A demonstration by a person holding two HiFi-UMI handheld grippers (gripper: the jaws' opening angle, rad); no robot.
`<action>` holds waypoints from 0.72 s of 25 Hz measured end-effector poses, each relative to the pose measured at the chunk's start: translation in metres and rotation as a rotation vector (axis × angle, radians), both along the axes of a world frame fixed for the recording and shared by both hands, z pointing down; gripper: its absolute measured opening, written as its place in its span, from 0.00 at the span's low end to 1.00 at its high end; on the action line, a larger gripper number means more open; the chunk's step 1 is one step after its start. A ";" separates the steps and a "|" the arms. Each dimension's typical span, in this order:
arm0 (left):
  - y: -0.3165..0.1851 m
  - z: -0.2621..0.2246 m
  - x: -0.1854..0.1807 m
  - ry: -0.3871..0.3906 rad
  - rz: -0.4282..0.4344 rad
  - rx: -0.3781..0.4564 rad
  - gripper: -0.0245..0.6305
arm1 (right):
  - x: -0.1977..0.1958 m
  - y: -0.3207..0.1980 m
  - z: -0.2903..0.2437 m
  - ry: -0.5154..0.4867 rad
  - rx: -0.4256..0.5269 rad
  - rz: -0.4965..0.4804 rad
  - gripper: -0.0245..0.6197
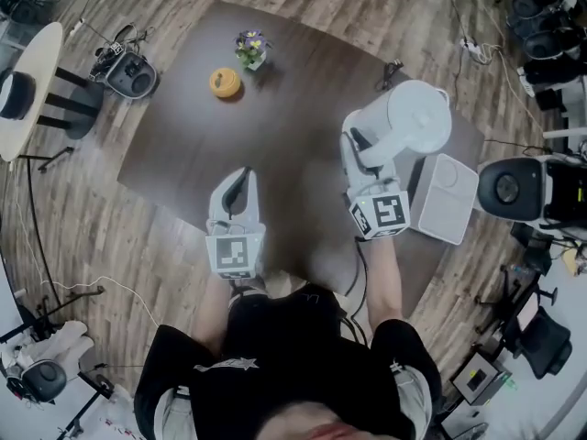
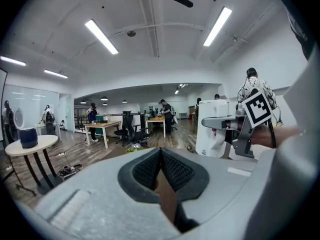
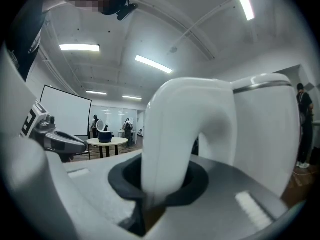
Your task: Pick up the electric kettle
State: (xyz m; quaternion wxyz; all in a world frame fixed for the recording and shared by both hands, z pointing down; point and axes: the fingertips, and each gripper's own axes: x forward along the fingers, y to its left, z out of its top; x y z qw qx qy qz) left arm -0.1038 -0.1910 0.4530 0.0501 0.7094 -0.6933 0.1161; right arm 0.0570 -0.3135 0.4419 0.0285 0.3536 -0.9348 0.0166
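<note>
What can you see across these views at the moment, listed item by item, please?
Electric kettle: one, white, over the table's right side, held by its handle.
Square device: one, white, at the table's right edge, beside the kettle.
Round object: one, yellow, on the table's far side.
Potted flowers: one, purple and yellow, just right of the round object.
Table: one, dark brown, centre.
Side table: one, pale, round, far left.
Dark container: one, on the side table.
Left gripper: one, grey, jaws together, empty, over the table's near side.
Right gripper: one, grey, shut on the kettle's handle.
</note>
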 end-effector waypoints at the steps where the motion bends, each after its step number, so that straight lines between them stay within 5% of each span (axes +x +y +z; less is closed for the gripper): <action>1: 0.002 -0.005 0.000 -0.002 0.011 0.009 0.05 | 0.000 0.005 -0.007 0.000 0.009 0.006 0.14; 18: 0.040 -0.071 -0.010 0.002 0.264 0.154 0.05 | 0.001 0.118 -0.075 0.012 0.089 0.193 0.14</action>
